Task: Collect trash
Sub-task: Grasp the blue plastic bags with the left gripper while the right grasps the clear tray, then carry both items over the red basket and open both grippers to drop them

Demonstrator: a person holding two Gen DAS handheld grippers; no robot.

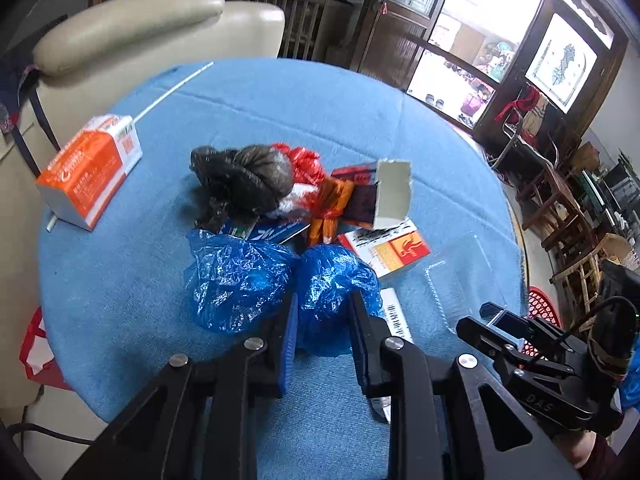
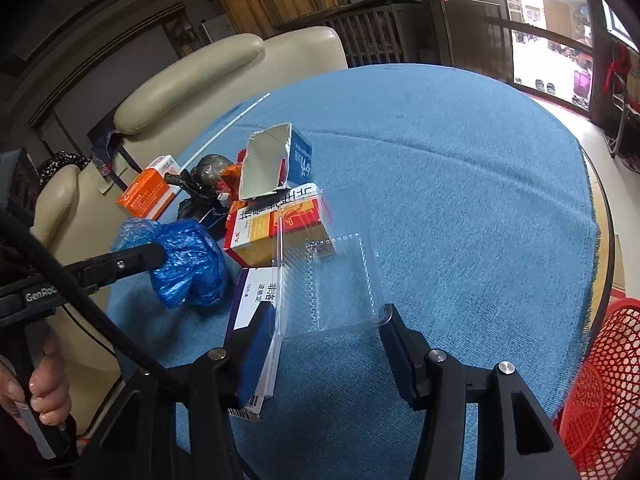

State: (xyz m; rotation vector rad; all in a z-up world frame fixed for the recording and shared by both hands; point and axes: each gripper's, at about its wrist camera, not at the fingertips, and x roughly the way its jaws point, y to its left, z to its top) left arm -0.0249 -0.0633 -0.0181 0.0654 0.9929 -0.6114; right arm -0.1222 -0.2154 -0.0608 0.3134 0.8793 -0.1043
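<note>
A pile of trash lies on the round blue table (image 1: 280, 112). My left gripper (image 1: 324, 320) has its fingers on both sides of a crumpled blue plastic bag (image 1: 332, 292), pressing it. A second blue bag (image 1: 236, 280) lies to its left. My right gripper (image 2: 328, 332) is open, its fingers either side of a clear plastic tray (image 2: 336, 280), which also shows faintly in the left wrist view (image 1: 460, 276). Behind are a black bag (image 1: 244, 180), a torn open box (image 1: 392, 196) and an orange-yellow box (image 1: 388, 252).
An orange and white box (image 1: 90, 168) and a white stick (image 1: 172, 92) lie at the table's far left. A flat white-purple box (image 2: 252, 320) lies under my right gripper's left finger. A red mesh basket (image 2: 600, 380) stands beside the table at right. A cream armchair (image 1: 132, 32) stands behind.
</note>
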